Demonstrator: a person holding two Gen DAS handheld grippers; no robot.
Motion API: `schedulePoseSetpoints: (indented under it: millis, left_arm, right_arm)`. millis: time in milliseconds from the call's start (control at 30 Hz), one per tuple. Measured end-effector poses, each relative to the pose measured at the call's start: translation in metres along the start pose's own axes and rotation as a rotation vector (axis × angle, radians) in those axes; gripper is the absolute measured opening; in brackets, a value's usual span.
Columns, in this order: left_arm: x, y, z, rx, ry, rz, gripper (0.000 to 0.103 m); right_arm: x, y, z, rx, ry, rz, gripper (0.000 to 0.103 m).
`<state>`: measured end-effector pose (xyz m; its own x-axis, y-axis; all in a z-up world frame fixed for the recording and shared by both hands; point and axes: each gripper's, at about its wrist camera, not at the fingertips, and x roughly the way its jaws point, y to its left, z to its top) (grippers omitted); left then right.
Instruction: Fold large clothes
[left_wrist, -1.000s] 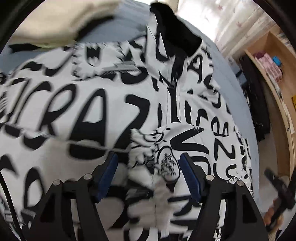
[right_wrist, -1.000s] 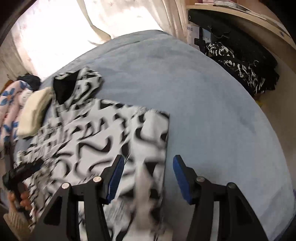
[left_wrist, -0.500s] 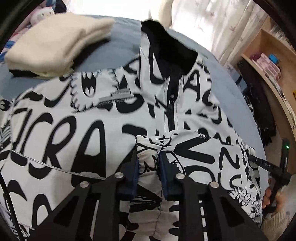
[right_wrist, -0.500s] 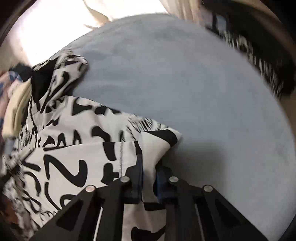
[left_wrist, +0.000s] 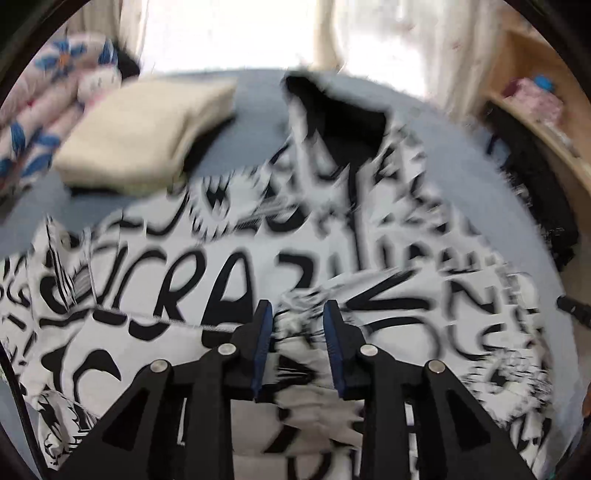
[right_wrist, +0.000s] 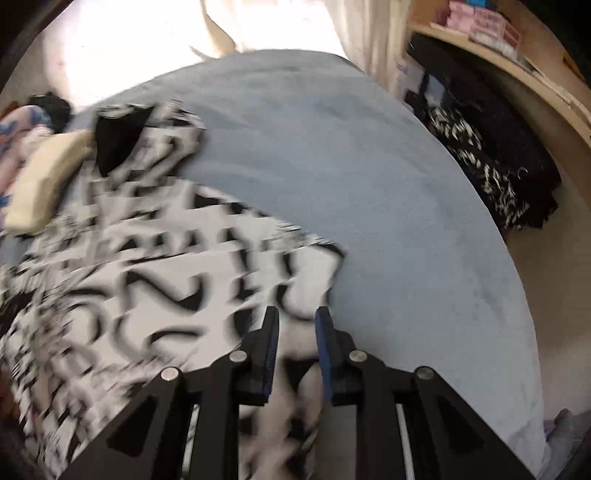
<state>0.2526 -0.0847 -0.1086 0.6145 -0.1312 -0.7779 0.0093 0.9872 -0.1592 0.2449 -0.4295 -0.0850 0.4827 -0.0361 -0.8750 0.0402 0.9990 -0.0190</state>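
A white jacket with black graffiti lettering (left_wrist: 192, 295) lies spread on the blue bed, its black-lined hood (left_wrist: 332, 110) at the far end. It also shows in the right wrist view (right_wrist: 155, 280). My left gripper (left_wrist: 297, 325) has its blue pads partly apart around a bunched fold of the jacket near the middle. My right gripper (right_wrist: 297, 328) has its pads partly apart around the jacket's right edge, where a folded flap lies. Both views are motion-blurred.
A folded cream garment (left_wrist: 147, 136) lies on the blue bed (right_wrist: 369, 184) left of the hood. A floral blanket (left_wrist: 40, 122) is at far left. Dark clothes (right_wrist: 491, 155) hang under a wooden shelf (right_wrist: 517, 70) on the right.
Both grippers closed on the jacket half a second ago; now their pads stand wider apart. Both cameras have pulled back and tilted up, showing more of the bed and window.
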Motion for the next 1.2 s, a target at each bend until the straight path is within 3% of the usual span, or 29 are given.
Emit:
schedulePoseSetpoints:
  millis: [100, 200, 300, 367, 433, 500, 567, 600, 700, 867, 1200]
  left_arm:
    - [-0.024, -0.028, -0.016, 0.059, -0.048, -0.099, 0.049]
    - [-0.018, -0.043, -0.033, 0.022, 0.010, -0.193, 0.053]
    - [0.008, -0.046, -0.047, -0.020, 0.122, -0.176, 0.053]
    - [0.031, -0.039, -0.057, -0.042, 0.201, -0.104, 0.053]
    - [0.044, -0.025, -0.065, -0.078, 0.246, -0.119, 0.053]
    - [0.044, -0.015, -0.067, -0.111, 0.238, -0.162, 0.053]
    - [0.044, -0.013, -0.067, -0.100, 0.243, -0.170, 0.053]
    - [0.044, -0.014, -0.068, -0.089, 0.241, -0.165, 0.053]
    - [0.043, -0.023, -0.071, -0.039, 0.231, -0.128, 0.053]
    - [0.043, -0.034, -0.076, 0.023, 0.214, -0.078, 0.053]
    - [0.033, -0.036, -0.071, 0.003, 0.237, -0.020, 0.053]
  right_arm:
    - [-0.025, 0.037, -0.028, -0.034, -0.019, 0.063, 0.020]
    - [-0.028, 0.078, -0.055, -0.057, -0.019, 0.169, 0.020]
    - [-0.011, 0.120, -0.079, -0.118, 0.016, 0.164, 0.020]
    - [0.007, 0.129, -0.086, -0.122, 0.056, 0.125, 0.020]
    - [0.021, 0.114, -0.096, -0.089, 0.088, 0.087, 0.017]
    - [0.020, 0.091, -0.098, -0.041, 0.076, 0.062, 0.017]
    - [0.017, 0.065, -0.100, -0.008, 0.056, -0.034, 0.015]
    - [0.017, 0.049, -0.101, 0.018, 0.058, -0.035, 0.001]
    - [0.023, 0.018, -0.107, 0.100, 0.088, 0.054, 0.000]
    - [0.016, 0.020, -0.112, 0.086, 0.055, 0.007, 0.000]
    - [0.020, 0.035, -0.109, 0.105, 0.103, -0.032, 0.003]
